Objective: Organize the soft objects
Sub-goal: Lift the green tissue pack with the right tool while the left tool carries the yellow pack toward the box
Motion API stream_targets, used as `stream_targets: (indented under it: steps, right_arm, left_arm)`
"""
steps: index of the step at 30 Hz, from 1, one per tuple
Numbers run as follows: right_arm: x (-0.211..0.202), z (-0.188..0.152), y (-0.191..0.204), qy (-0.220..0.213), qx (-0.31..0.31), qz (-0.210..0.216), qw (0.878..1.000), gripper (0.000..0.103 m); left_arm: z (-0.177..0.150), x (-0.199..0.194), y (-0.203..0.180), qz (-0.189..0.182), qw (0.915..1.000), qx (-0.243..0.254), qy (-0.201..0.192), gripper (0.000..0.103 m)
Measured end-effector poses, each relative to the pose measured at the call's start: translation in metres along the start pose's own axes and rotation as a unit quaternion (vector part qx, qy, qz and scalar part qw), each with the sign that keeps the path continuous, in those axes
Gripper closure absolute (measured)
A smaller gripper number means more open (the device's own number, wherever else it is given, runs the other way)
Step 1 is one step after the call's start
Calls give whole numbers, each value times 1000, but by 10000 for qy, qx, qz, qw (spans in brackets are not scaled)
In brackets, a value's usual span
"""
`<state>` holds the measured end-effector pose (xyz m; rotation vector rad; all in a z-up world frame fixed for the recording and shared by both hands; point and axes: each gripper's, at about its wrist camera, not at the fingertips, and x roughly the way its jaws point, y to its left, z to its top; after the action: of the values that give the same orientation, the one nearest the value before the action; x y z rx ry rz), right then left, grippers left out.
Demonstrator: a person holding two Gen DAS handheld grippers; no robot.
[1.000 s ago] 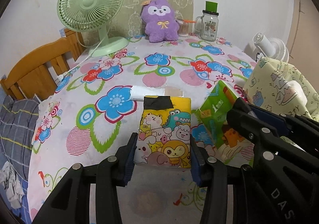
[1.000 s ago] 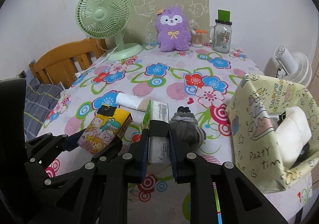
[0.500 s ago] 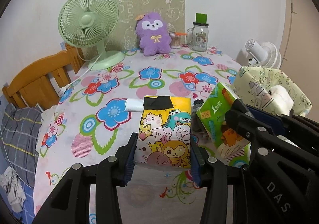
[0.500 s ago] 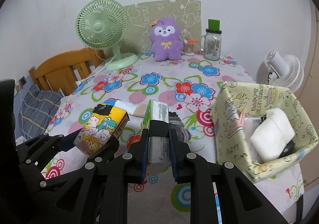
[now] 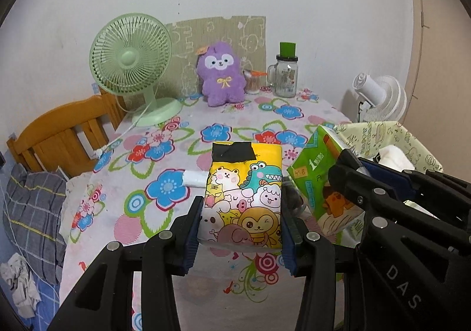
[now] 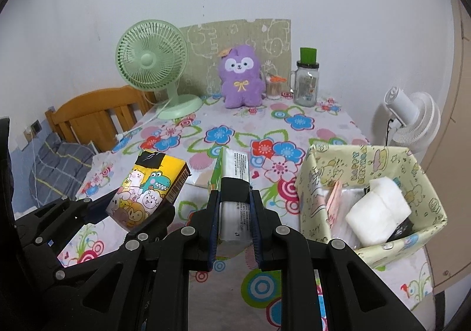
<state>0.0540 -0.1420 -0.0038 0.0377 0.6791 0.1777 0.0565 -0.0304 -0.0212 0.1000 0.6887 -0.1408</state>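
— What did you have in each hand just then?

— My left gripper [image 5: 241, 222] was clamped on the yellow cartoon tissue pack [image 5: 245, 189], one finger on each long side, and the pack was lifted clear of the flowered tablecloth [image 5: 164, 154]. My right gripper [image 6: 234, 213] was closed on the green-and-white tissue pack [image 6: 234, 181], also in the air, just beside the other one.

— How did they feel likely to handle?

— Light and squashy, I judged. Soft packs with slick plastic wrap dent under the pads and can slide out, so I took each across its narrow width, near the lower end, where the stack inside gives some body.

— And where were they meant to go?

— Probably the patterned paper box [image 6: 426, 172] at my right, which already held a white roll [image 6: 378, 213] and other wrapped things. Its thin walls looked easy to crush or tip.

— Anything left out?

— A white packet [image 5: 194, 178] lay on the cloth behind the yellow pack.
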Motion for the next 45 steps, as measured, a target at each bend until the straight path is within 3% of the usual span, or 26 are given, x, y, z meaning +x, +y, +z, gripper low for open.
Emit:
stream_targets:
  steps: [17, 45]
  right_arm:
    - [-24, 22, -20, -216, -2, -70, 9997, 81]
    - [-25, 37, -101, -196, 260, -504, 9982, 81]
  left_arm:
    - [25, -18, -20, -55, 9994, 105, -316, 56]
    - [59, 9, -92, -471, 9975, 434, -311, 56]
